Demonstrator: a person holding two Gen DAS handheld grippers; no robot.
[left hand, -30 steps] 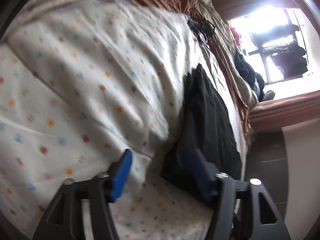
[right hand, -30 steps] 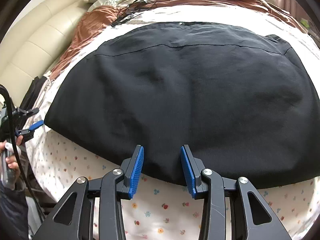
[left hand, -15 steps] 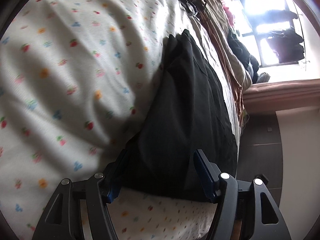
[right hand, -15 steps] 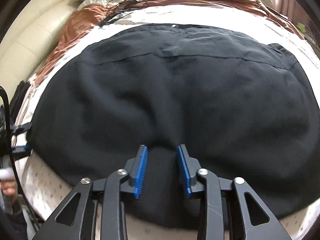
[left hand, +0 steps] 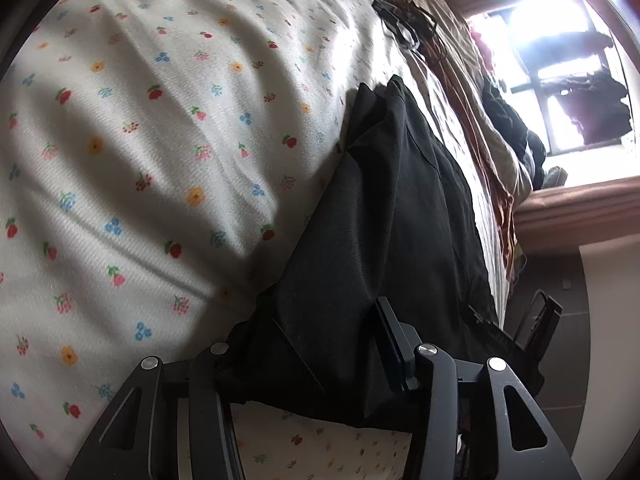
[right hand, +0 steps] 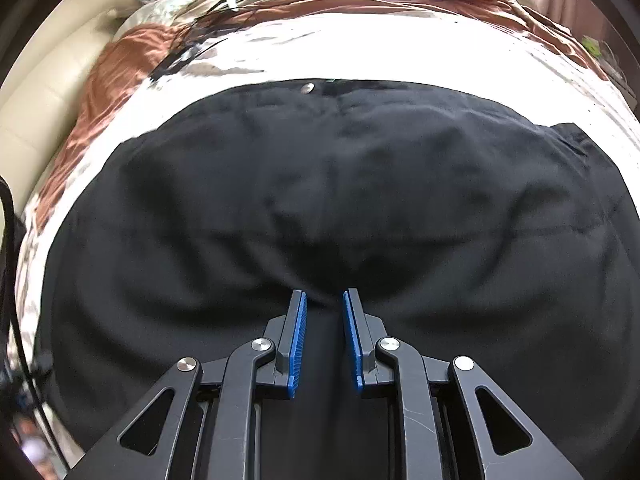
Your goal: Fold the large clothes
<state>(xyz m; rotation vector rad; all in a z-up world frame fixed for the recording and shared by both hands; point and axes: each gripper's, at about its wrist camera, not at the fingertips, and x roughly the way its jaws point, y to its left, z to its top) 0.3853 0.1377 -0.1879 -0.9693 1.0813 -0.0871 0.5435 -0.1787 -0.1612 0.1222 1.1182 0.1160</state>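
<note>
A large black garment (right hand: 360,184) lies spread flat on the bed; a metal snap (right hand: 307,88) shows at its far edge. My right gripper (right hand: 323,300) has its blue pads narrowed around a bunched ridge of the near cloth, which puckers toward the jaws. In the left wrist view the same garment (left hand: 400,208) lies on the floral sheet (left hand: 160,140). My left gripper (left hand: 316,332) sits over the garment's near corner; black cloth fills the gap between the fingers and covers the left pad.
A brown and beige blanket (right hand: 132,48) is bunched at the bed's far side with a black cable (right hand: 192,36) on it. A cream headboard (right hand: 36,104) stands left. A bright window (left hand: 560,72) and dark floor (left hand: 568,296) lie beyond the bed's edge.
Both grippers moved forward onto the black garment. The right jaws narrowed and the cloth bunched up between them. The left jaws narrowed with the garment's corner between them.
</note>
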